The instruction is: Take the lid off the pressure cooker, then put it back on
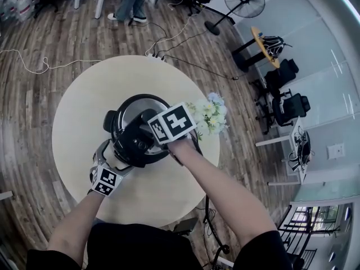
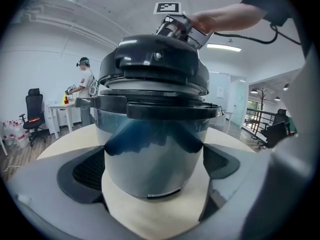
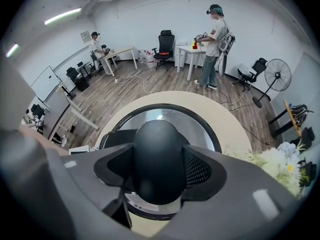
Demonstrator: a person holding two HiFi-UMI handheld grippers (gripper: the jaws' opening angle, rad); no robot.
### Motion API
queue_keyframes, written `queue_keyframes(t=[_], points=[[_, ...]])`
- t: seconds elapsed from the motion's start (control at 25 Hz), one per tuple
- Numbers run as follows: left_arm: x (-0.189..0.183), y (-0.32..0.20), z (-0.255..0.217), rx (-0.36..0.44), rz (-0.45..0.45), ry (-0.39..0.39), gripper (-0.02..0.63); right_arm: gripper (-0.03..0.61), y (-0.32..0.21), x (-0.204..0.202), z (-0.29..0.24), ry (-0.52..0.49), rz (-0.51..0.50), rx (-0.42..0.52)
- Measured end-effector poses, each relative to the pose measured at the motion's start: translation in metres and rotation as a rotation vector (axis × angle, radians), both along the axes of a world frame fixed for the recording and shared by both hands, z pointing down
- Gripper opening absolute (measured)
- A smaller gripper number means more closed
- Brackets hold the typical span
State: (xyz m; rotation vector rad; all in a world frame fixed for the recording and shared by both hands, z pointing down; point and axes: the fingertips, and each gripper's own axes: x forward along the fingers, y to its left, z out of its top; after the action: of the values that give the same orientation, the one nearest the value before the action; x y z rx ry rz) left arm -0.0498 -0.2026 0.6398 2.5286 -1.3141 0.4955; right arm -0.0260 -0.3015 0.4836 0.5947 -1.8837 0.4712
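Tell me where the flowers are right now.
In the head view the flowers sit on the right side of the round table, just right of the pressure cooker; the right gripper view shows them at its lower right edge.

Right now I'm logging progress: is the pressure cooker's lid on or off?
On. The lid sits level on the pot; the right gripper clamps its handle. Locked or not, cannot tell.

Lid handle (image 3: 157,149) partly beneath right gripper (image 3: 156,171)
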Motion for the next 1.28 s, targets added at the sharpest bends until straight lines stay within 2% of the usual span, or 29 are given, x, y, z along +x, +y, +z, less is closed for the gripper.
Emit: queue_keyframes(t=[0.28, 0.52, 0.8, 1.04, 1.28], points=[[0.005, 0.0, -0.003, -0.005, 0.0, -0.003, 0.591, 0.293, 0.002, 0.015, -0.052, -0.026, -0.004, 0.037], [-0.01, -0.003, 0.005, -0.006, 0.003, -0.001, 0.591, 0.293, 0.026, 0.027, -0.097, -0.055, -0.033, 0.038], [0.001, -0.001, 0.004, -0.003, 0.0, -0.003, 0.591, 0.293, 0.08, 0.109, -0.117, -0.056, 0.017, 0.01], [-0.002, -0.003, 0.007, -0.003, -0.003, -0.01, 0.591, 0.293, 0.119, 0.197, -0.102, -0.049, 0.179, -0.01], [-0.002, -0.004, -0.002, 0.002, -0.001, -0.022, 0.591, 0.291, 0.158, 0.28, -0.06, -0.004, 0.351, -0.039]])
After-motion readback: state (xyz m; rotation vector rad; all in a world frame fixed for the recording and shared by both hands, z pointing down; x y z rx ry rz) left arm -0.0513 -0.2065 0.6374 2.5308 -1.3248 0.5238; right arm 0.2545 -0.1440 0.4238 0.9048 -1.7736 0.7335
